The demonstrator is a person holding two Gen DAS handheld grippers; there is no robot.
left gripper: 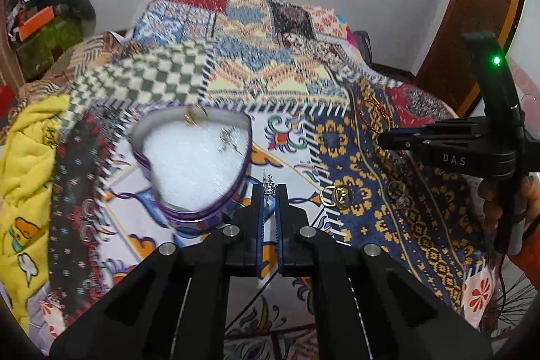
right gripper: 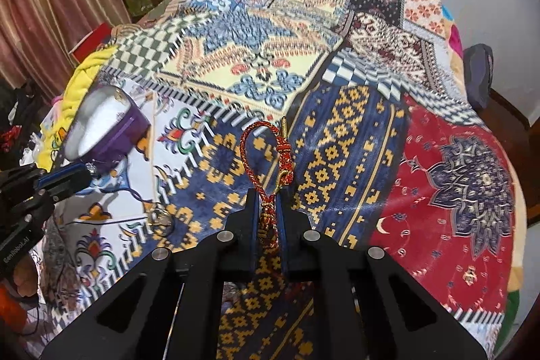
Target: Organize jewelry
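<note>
Both grippers loaded.
Left gripper (left gripper: 270,191) pinches a small silver crown charm (left gripper: 269,187), heart-shaped purple tin (left gripper: 202,215) just left; right gripper (right gripper: 270,203) clamps a red-gold braided cord bracelet (right gripper: 266,154).

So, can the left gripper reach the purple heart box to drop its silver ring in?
Probably yes. The left gripper, shut on the silver ring, is beside the purple heart box, whose top is open; nothing lies between.

silver crown ring (left gripper: 269,188) in left tool | red-gold cord bracelet (right gripper: 270,164) in right tool
</note>
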